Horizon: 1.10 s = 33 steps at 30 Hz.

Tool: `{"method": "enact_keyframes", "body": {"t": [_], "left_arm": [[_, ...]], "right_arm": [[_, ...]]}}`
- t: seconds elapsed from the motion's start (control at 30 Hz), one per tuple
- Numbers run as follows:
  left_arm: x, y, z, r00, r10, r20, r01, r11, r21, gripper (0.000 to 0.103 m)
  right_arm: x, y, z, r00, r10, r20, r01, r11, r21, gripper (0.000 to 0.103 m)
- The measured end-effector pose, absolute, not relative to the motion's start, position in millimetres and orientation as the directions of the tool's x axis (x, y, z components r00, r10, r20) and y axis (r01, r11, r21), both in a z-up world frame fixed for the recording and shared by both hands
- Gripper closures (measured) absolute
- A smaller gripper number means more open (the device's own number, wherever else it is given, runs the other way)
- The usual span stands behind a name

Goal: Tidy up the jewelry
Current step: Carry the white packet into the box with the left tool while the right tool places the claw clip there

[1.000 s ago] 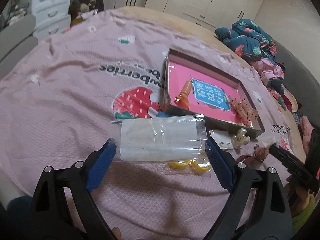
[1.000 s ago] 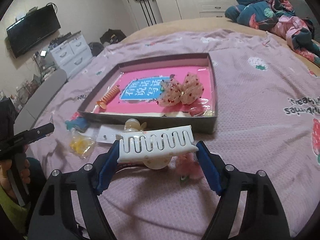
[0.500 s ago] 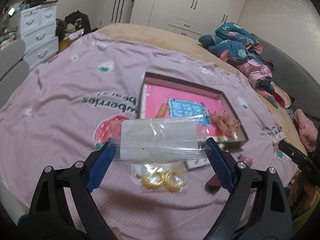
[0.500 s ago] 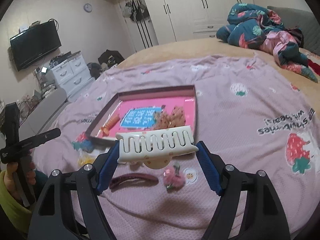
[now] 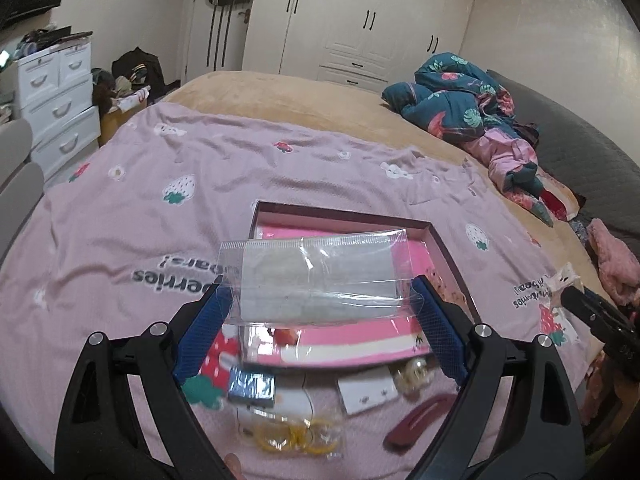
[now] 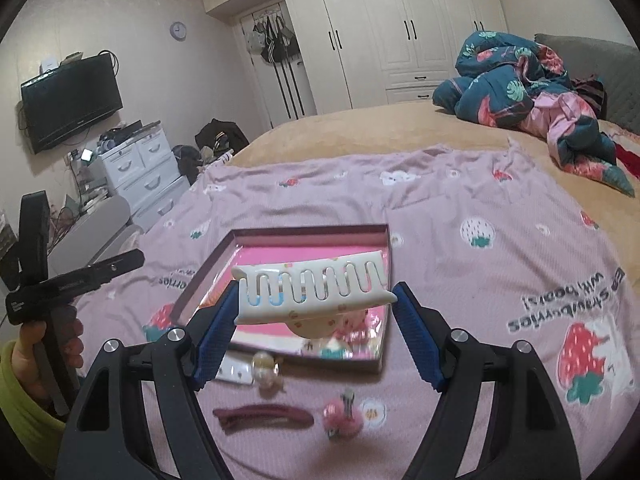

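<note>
We see the left gripper (image 5: 320, 300) spread wide, its 2 blue-padded fingers (image 5: 204, 332) pressing the ends of a clear plastic zip bag (image 5: 316, 276) that it carries in the air above the bed. The right gripper (image 6: 316, 312) is just as wide, gripping a cream-white toothed plastic hair claw clip (image 6: 314, 294) end to end between its blue pads.

Below both sits a shallow rectangular box with a pink lining (image 5: 344, 218) on the pink strawberry-print bedspread (image 5: 140, 208), near its front edge; the raised bag and clip hide much of the box floor.

In front of the box, on the bedspread's near edge, we see:
- a small blue foil packet (image 5: 252, 386)
- a white earring card (image 5: 366, 394)
- a small pearly claw clip (image 5: 414, 372)
- a dark red oval snap clip (image 5: 420, 424)
- a clear packet of yellow rings (image 5: 296, 436)
- a pink fluffy hair clip (image 6: 342, 414), seen in the right wrist view just right of the dark red clip.

Toward the far right corner of the bed lies a bundled teal floral quilt (image 5: 452, 100).
</note>
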<state>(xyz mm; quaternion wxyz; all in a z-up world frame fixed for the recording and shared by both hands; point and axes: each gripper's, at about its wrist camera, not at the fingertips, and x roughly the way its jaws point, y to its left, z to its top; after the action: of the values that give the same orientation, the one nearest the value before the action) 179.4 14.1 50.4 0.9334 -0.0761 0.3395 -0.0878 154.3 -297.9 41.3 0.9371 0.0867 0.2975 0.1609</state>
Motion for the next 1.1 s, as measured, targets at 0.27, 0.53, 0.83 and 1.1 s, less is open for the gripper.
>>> {"method": "enact_keyframes", "body": {"t": [0.27, 0.53, 0.83, 1.1], "left_arm": [[220.0, 2.7, 42.3, 0.722, -0.198, -0.663, 0.139, 0.980, -0.142, 0.020], [250.3, -10.9, 17.7, 0.672, -0.220, -0.707, 0.181, 0.975, -0.131, 0.020], [269.8, -34.8, -16.6, 0.613, -0.250, -0.750, 0.242, 0.962, -0.123, 0.020], [274.9, -43.0, -38.5, 0.570, -0.250, -0.783, 0.270, 0.957, -0.110, 0.020]], "right_arm": [[192.4, -290.5, 47.3, 0.775, 0.340, -0.533, -0.240, 0.938, 0.250, 0.028], [214.7, -279.2, 23.5, 0.752, 0.319, -0.577, -0.216, 0.946, 0.241, 0.028], [217.9, -260.6, -31.6, 0.693, 0.305, -0.653, -0.184, 0.951, 0.249, 0.028], [217.5, -241.1, -57.2, 0.645, 0.318, -0.695, -0.210, 0.948, 0.238, 0.028]]}}
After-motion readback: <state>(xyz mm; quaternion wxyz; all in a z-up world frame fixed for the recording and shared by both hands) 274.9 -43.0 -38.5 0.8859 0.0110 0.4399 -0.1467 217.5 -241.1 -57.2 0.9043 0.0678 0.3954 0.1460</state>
